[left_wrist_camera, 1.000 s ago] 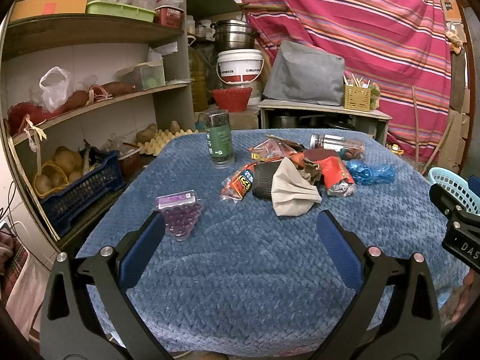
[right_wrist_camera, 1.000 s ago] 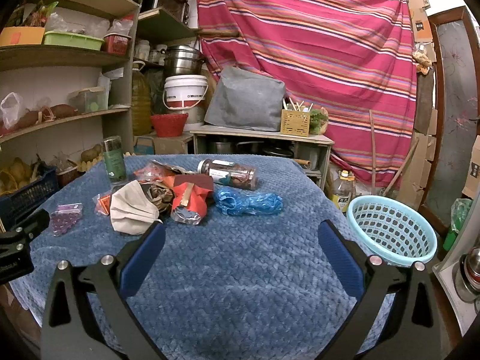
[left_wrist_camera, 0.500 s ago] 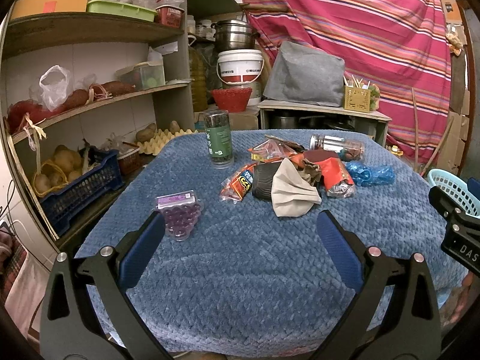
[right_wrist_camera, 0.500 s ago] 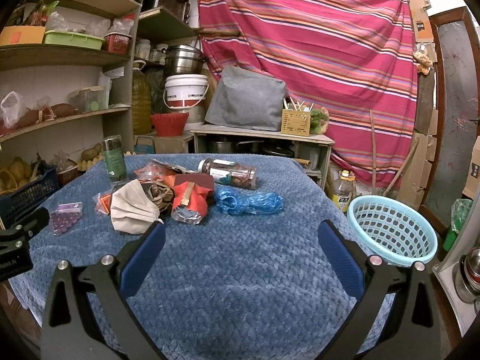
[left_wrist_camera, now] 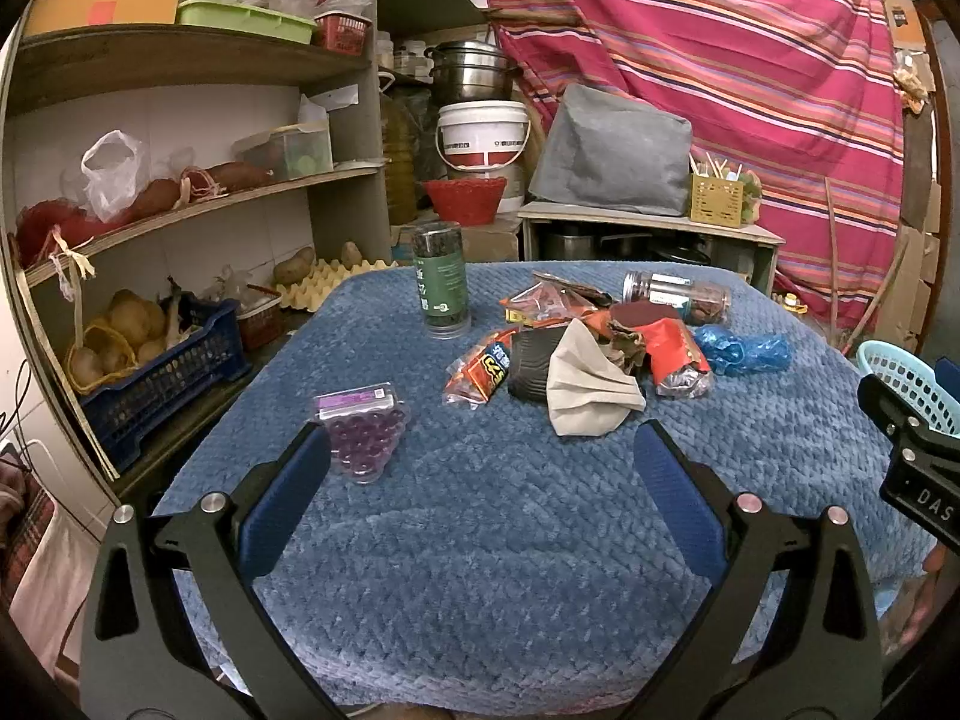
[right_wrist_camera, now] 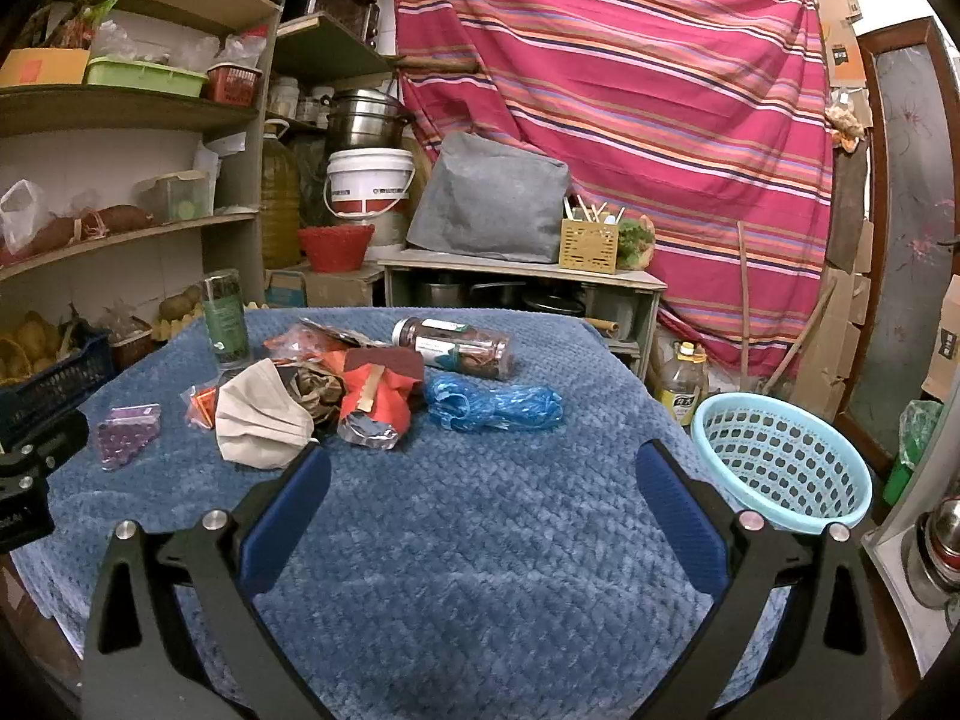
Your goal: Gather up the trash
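Note:
A pile of trash lies mid-table on the blue cloth [left_wrist_camera: 480, 516]: a beige face mask [left_wrist_camera: 585, 393] [right_wrist_camera: 255, 420], red wrappers [left_wrist_camera: 675, 354] [right_wrist_camera: 378, 402], an orange snack wrapper [left_wrist_camera: 483, 369], a crumpled blue plastic bag [left_wrist_camera: 741, 351] [right_wrist_camera: 492, 408]. A light blue basket [right_wrist_camera: 780, 468] [left_wrist_camera: 900, 372] stands right of the table. My left gripper [left_wrist_camera: 480, 456] is open and empty, short of the pile. My right gripper [right_wrist_camera: 480, 468] is open and empty, near the table's front.
A green jar [left_wrist_camera: 441, 279] stands upright behind the pile. A clear jar [right_wrist_camera: 453, 348] lies on its side. A pack of purple beads [left_wrist_camera: 363, 435] lies at the left. Shelves [left_wrist_camera: 180, 204] with produce and a blue crate [left_wrist_camera: 156, 378] stand left of the table.

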Demonstrator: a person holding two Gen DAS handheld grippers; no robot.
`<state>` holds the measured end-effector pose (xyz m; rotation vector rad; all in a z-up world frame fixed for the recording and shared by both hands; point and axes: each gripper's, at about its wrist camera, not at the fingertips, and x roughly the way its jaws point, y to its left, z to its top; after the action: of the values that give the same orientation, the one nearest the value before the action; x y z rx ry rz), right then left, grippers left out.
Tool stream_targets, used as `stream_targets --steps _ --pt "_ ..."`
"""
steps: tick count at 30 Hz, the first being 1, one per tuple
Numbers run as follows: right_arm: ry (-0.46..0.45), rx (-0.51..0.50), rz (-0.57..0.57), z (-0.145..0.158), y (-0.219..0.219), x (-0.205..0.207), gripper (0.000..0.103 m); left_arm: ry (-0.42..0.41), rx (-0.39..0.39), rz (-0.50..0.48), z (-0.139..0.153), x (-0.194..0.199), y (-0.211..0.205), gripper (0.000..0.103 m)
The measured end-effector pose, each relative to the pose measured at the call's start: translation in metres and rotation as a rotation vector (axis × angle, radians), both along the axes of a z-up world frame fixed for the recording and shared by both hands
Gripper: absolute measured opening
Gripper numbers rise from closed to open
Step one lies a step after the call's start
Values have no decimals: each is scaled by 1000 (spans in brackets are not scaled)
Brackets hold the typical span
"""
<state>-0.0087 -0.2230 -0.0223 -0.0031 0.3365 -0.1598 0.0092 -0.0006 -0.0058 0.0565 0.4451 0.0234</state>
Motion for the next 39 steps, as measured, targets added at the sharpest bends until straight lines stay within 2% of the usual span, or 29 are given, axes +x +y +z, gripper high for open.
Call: stream_targets --steps 39 --pt "7 0 -1 -3 -3 2 99 2 -3 4 -1 0 5 98"
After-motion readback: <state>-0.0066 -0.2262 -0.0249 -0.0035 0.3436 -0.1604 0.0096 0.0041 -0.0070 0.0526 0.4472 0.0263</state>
